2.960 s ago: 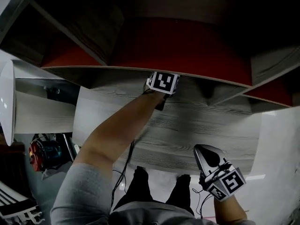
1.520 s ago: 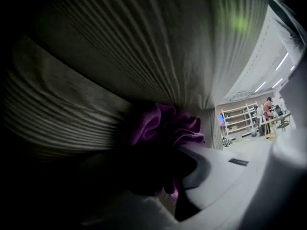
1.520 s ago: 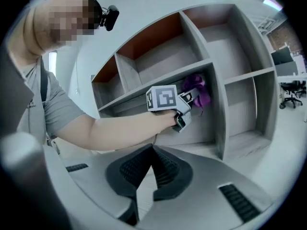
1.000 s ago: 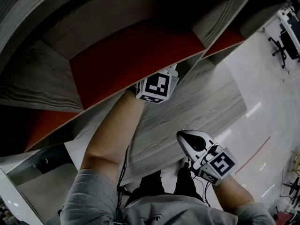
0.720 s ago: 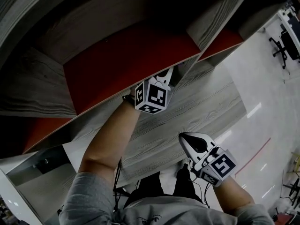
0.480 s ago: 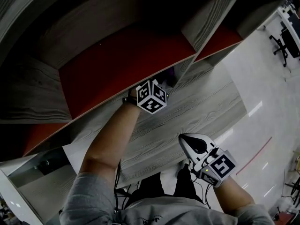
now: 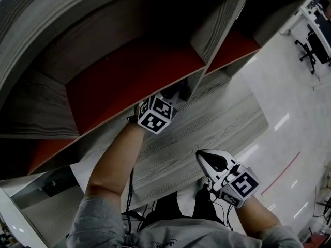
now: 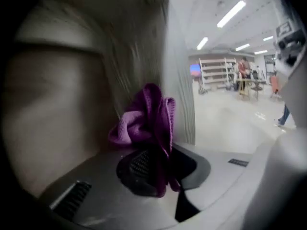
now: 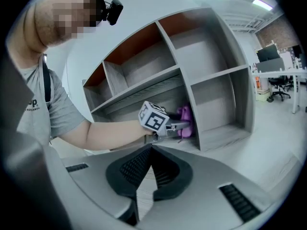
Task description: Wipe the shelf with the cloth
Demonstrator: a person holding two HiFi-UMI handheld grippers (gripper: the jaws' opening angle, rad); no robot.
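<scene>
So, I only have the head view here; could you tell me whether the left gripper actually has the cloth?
Observer: Yes, the left gripper is clamped on a bunched purple cloth.
Operator: Thank you. Where exactly is it working?
Observer: The right gripper view shows it in a lower compartment of the shelf, with the cloth right beside the upright divider.
Operator: And is the right gripper carrying anything?
Observer: No, the right gripper is shut with nothing between its jaws.
</scene>
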